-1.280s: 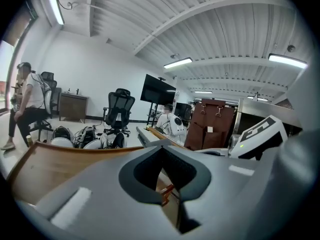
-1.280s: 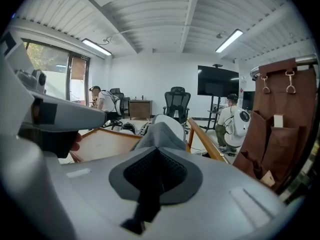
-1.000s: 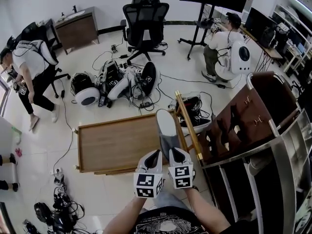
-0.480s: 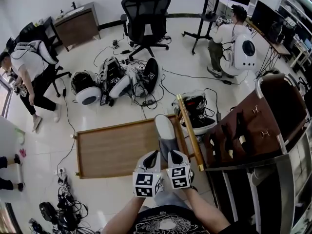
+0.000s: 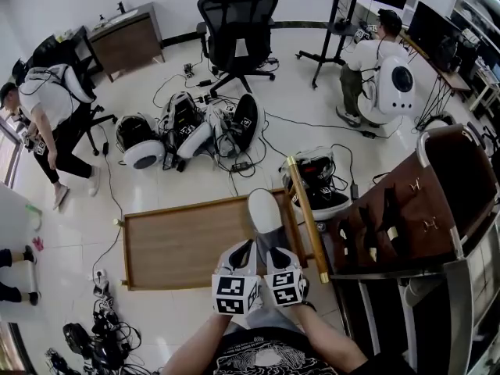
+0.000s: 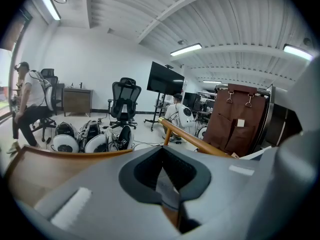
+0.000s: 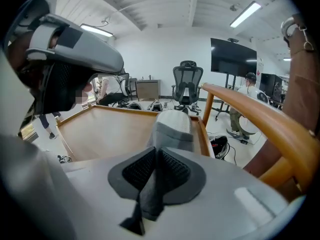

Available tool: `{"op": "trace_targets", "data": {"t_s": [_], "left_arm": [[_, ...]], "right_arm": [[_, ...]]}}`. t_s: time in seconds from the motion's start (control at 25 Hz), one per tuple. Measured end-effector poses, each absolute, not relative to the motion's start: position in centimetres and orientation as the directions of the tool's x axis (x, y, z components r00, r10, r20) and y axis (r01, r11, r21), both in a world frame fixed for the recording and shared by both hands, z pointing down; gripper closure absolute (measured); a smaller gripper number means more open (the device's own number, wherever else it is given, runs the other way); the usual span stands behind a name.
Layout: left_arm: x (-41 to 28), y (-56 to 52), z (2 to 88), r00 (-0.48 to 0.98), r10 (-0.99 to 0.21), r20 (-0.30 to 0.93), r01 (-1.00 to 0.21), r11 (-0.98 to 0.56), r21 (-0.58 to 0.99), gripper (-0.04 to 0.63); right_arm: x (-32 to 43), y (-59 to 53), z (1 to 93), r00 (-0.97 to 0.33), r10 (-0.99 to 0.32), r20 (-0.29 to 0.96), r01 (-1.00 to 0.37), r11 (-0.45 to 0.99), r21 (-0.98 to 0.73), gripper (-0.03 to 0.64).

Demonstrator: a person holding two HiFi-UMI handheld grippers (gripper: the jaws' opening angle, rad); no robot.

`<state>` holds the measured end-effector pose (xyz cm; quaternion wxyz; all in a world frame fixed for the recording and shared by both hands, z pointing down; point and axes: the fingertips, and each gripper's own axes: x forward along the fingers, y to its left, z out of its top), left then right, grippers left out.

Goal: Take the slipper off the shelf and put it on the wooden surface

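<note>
Grey slipper (image 5: 266, 213) at the centre of the head view, lying lengthwise on the wooden tabletop (image 5: 183, 241) along its right-hand border, toe toward the top of the frame. We see the left gripper (image 5: 244, 250) and the right gripper (image 5: 280, 255) side by side at lower centre, both meeting the slipper's near end.

In the right gripper view the fingers (image 7: 137, 171) stand almost together, with a dark fold of the slipper's rear edge pinched between the pads. These fingers have just been opening slightly, yet the fold touches both pads. In the left gripper view the fingers (image 6: 145, 171) leave only a narrow slit, filled by a thin grey strip that we read as the slipper's edge.

A round wooden rail (image 5: 306, 209) runs just right of the slipper. Beyond it, at the right of the frame, stands the shelf (image 5: 455, 303) with a brown hanging organiser (image 5: 422, 194). In the upper frame we note a black office chair (image 5: 237, 22), a heap of bags (image 5: 191, 131) on the floor, one person (image 5: 51, 108) at upper left and a second person (image 5: 367, 69) at upper right.
</note>
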<state>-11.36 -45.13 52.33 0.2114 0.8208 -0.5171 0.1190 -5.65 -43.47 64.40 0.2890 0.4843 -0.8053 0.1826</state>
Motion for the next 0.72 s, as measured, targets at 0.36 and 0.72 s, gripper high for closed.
{"op": "trace_targets", "data": {"t_s": [0.36, 0.72], "left_arm": [[-11.4, -44.6, 52.3, 0.441, -0.798, 0.411, -0.897, -0.378, 0.229, 0.591], [-12.7, -42.8, 51.3, 0.431, -0.81, 0.399, -0.902, -0.373, 0.217, 0.591]], "right_arm": [[-6.1, -43.1, 64.3, -0.394, -0.656, 0.644, -0.881, 0.47, -0.059, 0.549], [-6.4, -42.9, 61.1, -0.384, -0.714, 0.586, -0.897, 0.439, -0.052, 0.549]]}}
